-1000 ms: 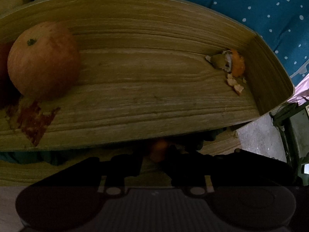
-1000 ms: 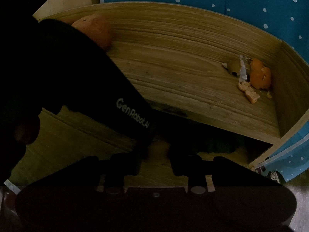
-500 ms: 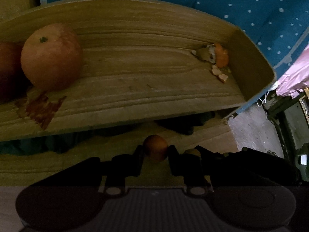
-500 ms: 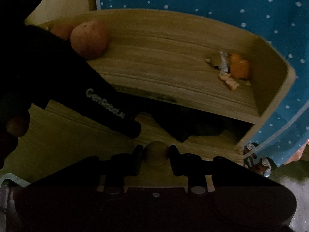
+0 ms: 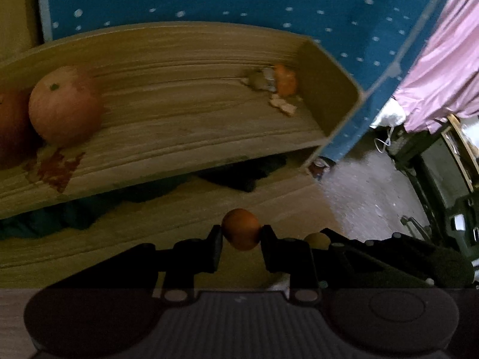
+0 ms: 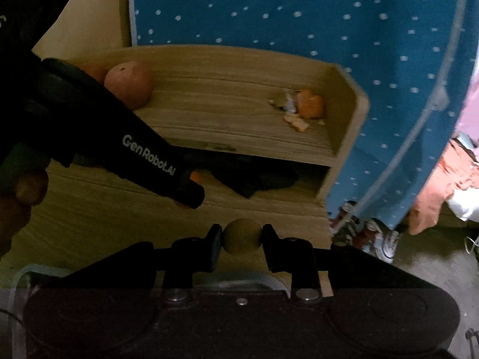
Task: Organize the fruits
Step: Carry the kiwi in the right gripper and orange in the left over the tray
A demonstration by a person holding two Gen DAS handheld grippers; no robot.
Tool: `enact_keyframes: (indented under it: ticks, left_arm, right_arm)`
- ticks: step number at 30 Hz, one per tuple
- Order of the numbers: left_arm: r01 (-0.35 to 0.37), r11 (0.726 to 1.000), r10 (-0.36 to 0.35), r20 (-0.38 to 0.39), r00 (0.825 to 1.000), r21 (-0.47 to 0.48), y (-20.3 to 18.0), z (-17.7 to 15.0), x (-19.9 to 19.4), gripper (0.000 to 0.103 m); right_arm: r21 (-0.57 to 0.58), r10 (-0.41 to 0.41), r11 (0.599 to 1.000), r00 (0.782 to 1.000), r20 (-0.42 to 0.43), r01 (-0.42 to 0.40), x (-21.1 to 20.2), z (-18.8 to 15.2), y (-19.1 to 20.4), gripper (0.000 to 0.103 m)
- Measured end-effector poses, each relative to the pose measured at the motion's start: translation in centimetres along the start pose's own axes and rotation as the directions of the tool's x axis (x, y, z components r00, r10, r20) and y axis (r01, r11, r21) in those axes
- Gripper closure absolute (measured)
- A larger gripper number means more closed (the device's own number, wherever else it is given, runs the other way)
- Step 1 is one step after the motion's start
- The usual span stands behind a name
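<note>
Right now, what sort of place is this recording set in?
Probably a lived-in home room, not a lab: a wooden two-tier shelf holding apples and orange peel scraps, a blue white-dotted cloth hanging behind it, pink fabric and clutter on a bare floor.

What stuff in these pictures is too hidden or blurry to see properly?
- Left wrist view: the red fruit beside the big apple is cut off by the picture's edge.
- Both views: the dark cloth under the upper shelf lies in shadow; what it is stays unclear.
- Right wrist view: the left gripper hides most of its small orange fruit.
- The peel scraps are blurred.
</note>
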State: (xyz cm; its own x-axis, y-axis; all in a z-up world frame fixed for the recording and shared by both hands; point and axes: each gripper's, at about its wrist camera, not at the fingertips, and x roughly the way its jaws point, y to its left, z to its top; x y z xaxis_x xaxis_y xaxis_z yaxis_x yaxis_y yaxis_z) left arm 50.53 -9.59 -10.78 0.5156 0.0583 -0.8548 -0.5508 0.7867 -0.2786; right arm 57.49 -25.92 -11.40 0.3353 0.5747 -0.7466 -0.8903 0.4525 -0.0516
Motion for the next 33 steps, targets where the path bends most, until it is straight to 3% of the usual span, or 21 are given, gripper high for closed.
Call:
enact_keyframes:
  ticks: [16,24,33]
  left_arm:
    - [0.083,0.980,-0.075,-0.053,0.996,0.180,-6.0,-3.7,-1.0,0.073]
    - [0.089,0.967,-0.068,-0.095,0.993,0.240,-7.5,-5.4,-1.0,0.072]
    - [0.086,0.954,-0.043,-0.153,0.987,0.287,-8.1,-6.4,-0.3,0.072]
  right_arm:
    - [0.140,-0.125,0.982,0.991,-0.040,0.129,-6.0,-6.5,-1.9,0.072]
    - [0.205,-0.125,0.969,0.990,-0.062,0.135,-6.9,-8.9,-2.1,0.072]
    - [0.175,-0.110,0.977,0.991,-0.072,0.121,-7.3,-9.4,-0.7,0.072]
